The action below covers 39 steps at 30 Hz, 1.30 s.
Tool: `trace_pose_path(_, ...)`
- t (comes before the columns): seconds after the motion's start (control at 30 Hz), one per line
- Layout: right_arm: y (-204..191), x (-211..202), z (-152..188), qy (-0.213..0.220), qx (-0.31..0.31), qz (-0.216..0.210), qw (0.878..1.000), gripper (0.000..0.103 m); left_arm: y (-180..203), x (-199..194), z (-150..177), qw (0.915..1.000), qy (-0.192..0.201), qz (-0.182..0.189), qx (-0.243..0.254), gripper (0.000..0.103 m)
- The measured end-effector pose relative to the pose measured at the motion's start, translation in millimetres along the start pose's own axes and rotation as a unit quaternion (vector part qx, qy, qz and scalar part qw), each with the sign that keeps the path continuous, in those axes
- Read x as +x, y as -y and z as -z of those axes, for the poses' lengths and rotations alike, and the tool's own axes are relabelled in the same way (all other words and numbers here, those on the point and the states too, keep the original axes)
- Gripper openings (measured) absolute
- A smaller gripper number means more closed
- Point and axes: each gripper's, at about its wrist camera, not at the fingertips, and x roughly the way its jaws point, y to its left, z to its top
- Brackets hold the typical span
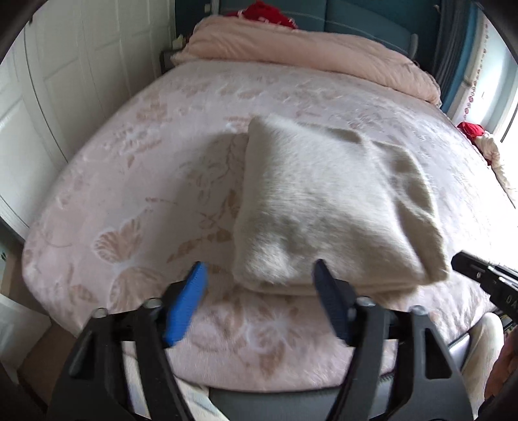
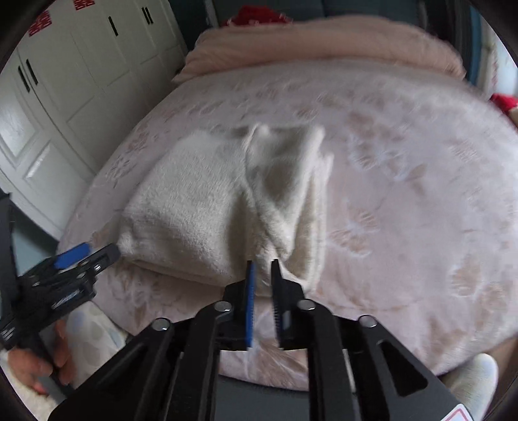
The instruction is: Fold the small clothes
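Note:
A cream fleece garment (image 1: 327,207) lies folded into a thick rectangle on the pink flowered bedspread (image 1: 129,181). My left gripper (image 1: 259,275) is open, its blue pads (image 1: 186,301) wide apart just short of the garment's near left corner. In the right wrist view the garment (image 2: 207,200) has a loose flap at its near right. My right gripper (image 2: 263,268) has its jaws a narrow gap apart at that flap's near edge; nothing is seen pinched between them. The left gripper also shows in the right wrist view (image 2: 94,252), at the garment's left corner.
A rolled pink duvet (image 1: 307,55) lies across the head of the bed, with a red item (image 1: 262,11) behind it. White wardrobe doors (image 2: 64,97) stand to the left. Red and cream cloth (image 1: 482,142) sits at the bed's right edge.

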Motion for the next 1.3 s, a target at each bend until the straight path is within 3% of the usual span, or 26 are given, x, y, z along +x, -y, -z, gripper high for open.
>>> trace_pose_path(0.07, 1, -11, 5, 0.018, 0.011, 0.024, 0.999, 0.042, 10, -19, 5, 0.9998, 0.019, -0.001, 0.004, 0.091)
trace_pose_path(0.17, 5, -26, 19, 0.045, 0.020, 0.064, 0.997, 0.059, 24, -40, 12, 0.9987, 0.049, -0.009, 0.012, 0.096)
trace_pose_path(0.37, 3, -44, 47, 0.070, 0.025, 0.098, 0.992, 0.074, 53, -58, 32, 0.9965, 0.061, -0.036, 0.044, 0.098)
trace_pose_path(0.67, 15, -52, 65, 0.057, 0.052, 0.092, 0.993, 0.076, 75, -76, 57, 0.9945, 0.082, -0.052, 0.040, 0.098)
trace_pose_path(0.87, 9, -52, 66, 0.056, 0.046, 0.098, 0.993, 0.076, 80, -76, 54, 0.9956, 0.078, -0.044, 0.028, 0.098)
trace_pose_path(1.3, -9, -57, 65, 0.059, 0.021, 0.100, 0.993, 0.076, 74, -75, 52, 0.9944, 0.081, -0.067, 0.011, 0.098)
